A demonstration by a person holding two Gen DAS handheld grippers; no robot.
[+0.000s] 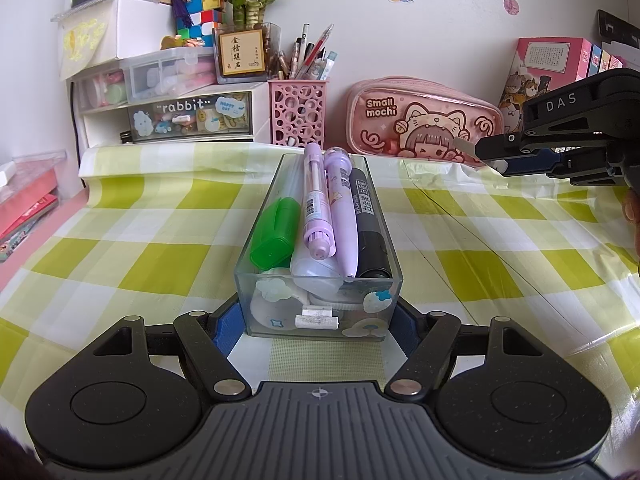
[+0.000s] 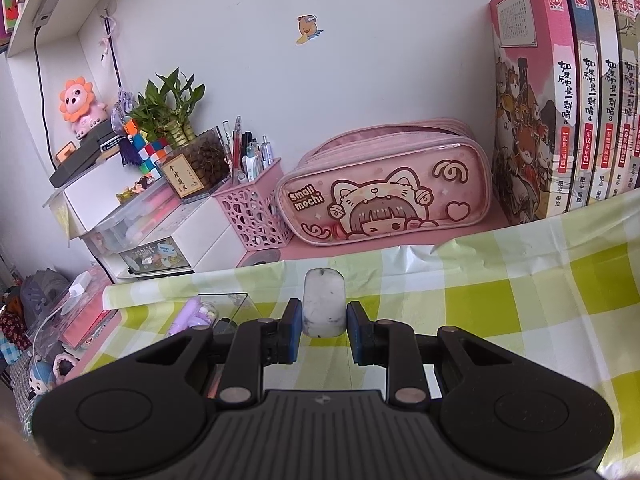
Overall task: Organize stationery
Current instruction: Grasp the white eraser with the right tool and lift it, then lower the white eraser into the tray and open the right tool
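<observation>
A clear plastic box stands on the green-checked cloth in the left wrist view. It holds a green highlighter, a purple pen, a lilac pen, a black marker and small white items underneath. My left gripper is shut on the box's near end, one blue pad on each side wall. My right gripper is shut on a smudged white eraser, held upright above the cloth. In the left wrist view the right gripper hovers to the right of the box's far end, with the eraser poking out.
A pink "Small mochi" pencil case lies against the back wall, with a pink pen holder full of pens to its left. White drawers and a plant stand at the back left. Books stand at the back right.
</observation>
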